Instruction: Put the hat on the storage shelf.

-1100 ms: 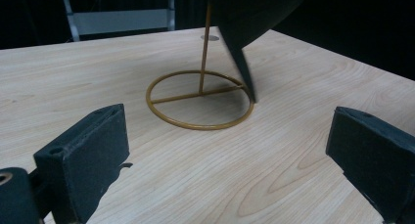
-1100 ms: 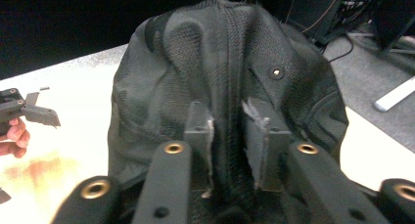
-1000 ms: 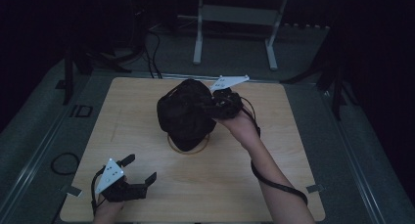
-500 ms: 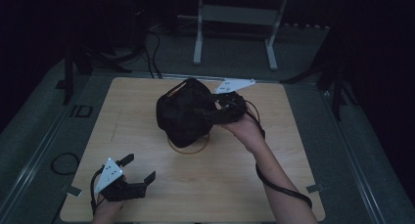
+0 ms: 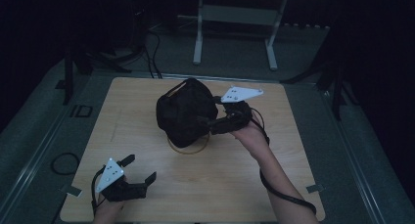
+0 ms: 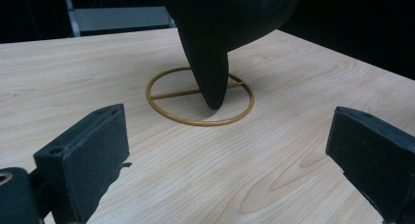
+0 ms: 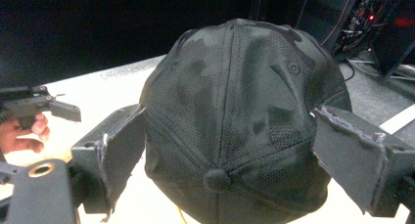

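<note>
Between the spread jaws of the right hand-held gripper (image 7: 230, 160) sits a black cap (image 7: 240, 116), its crown and top button facing the gripper's camera; the jaws have just been opening, and now the pads stand at either flank of the cap, the left one at the fabric's edge and the right one just beside it, without pinching it. From the high view the right hand-held gripper (image 5: 208, 125) reaches in from the cap's (image 5: 186, 111) right side, and the cap stands raised over a thin brass-coloured ring (image 5: 188, 148) that lies flat on the wooden tabletop (image 5: 293, 155). Ahead of the left hand-held gripper (image 6: 230, 150), well apart from its jaws, the ring (image 6: 200, 119) shows with a bar across its middle, and the cap's (image 6: 210, 53) lowest point dips down inside the ring, close to the tabletop (image 6: 58, 87); whether it touches the wood I cannot tell. The left hand-held gripper (image 5: 142, 170) rests low near the near left corner of the tabletop, its jaws wide apart with nothing between them.
</note>
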Motion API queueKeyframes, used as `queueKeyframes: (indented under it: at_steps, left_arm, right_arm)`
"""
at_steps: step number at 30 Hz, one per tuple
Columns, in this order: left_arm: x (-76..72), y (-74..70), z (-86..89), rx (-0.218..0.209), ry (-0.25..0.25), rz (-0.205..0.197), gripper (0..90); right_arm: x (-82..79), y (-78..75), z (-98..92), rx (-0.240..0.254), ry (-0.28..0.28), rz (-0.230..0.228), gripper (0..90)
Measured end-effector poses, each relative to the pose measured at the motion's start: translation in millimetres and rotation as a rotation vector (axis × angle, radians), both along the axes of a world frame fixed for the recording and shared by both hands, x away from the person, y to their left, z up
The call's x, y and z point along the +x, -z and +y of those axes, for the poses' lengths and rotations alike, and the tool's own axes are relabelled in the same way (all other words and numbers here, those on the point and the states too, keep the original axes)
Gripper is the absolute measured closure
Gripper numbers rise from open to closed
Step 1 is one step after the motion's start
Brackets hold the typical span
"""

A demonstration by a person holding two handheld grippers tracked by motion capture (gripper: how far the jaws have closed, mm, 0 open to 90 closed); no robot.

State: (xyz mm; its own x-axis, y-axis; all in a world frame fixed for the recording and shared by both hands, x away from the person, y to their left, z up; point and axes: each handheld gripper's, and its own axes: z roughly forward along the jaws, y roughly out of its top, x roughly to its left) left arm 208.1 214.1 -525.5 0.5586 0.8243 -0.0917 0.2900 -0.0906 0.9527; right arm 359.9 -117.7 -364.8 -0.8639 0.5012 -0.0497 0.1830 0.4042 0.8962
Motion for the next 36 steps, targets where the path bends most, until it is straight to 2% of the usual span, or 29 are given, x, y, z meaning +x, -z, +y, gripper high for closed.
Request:
queueKeyframes:
  at_steps: [5, 9, 17, 30, 36]
  left_arm:
    - [0.0, 0.8, 0.1, 0.002, -0.003, 0.004, 2.9]
    - [0.1, 2.2, -0.1, 0.010, -0.004, 0.006, 2.9]
    - [-0.5, 3.8, 0.3, 0.024, -0.006, 0.009, 2.9]
    - [0.1, 5.7, -0.4, 0.033, -0.007, 0.014, 2.9]
    - [0.2, 5.9, 0.2, 0.031, -0.012, 0.015, 2.9]
  right_arm:
    - [-1.4, 2.3, -2.8, 0.003, 0.006, -0.008, 12.4]
    - [-3.4, 6.9, -5.2, -0.015, 0.009, -0.017, 12.4]
    - [-6.8, 16.3, -12.5, -0.025, 0.014, -0.009, 12.4]
    - [-19.9, 40.3, -27.1, -0.050, -0.004, 0.013, 12.5]
    - [-26.1, 50.1, -32.4, -0.043, -0.004, 0.016, 12.5]
